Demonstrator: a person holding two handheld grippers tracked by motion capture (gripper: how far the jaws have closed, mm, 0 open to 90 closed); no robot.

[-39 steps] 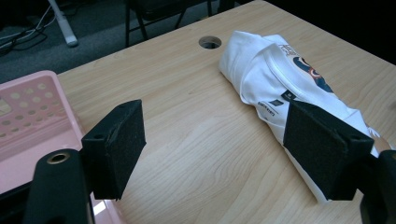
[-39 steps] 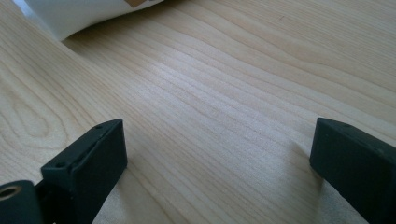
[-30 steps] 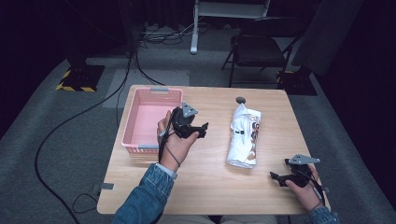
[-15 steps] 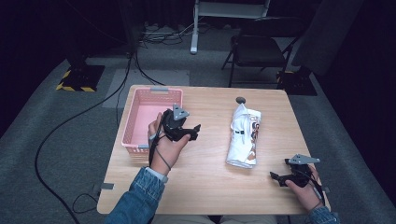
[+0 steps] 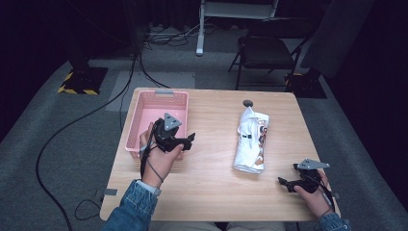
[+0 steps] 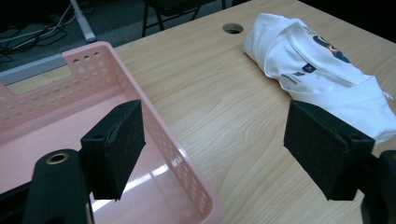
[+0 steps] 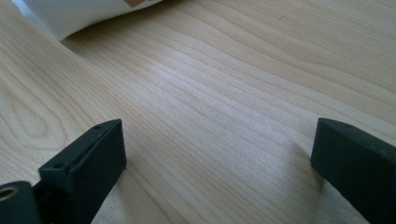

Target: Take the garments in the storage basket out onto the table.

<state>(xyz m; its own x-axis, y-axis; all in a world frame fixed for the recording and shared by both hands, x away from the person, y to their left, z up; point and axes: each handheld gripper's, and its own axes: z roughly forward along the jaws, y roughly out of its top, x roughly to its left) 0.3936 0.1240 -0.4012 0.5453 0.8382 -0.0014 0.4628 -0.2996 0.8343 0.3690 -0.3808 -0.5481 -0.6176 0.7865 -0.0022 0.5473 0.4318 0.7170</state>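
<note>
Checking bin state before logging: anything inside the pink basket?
Nothing visible inside the pink basket: the bare pink floor shows in the left gripper view. The left gripper and hand cover its near right corner in the high view.

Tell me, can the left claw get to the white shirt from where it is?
Probably yes. The left claw is open above the pink basket's near right corner, and bare table lies between it and the folded white shirt. Nothing stands in the way.

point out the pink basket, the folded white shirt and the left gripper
pink basket [image 5: 144,103]: high view, on its far left rim.
folded white shirt [image 6: 322,77]: left gripper view, on the white fabric below the neck label.
left gripper [image 5: 188,141]: high view, between its open jaw tips, beside the basket's near right corner.
</note>
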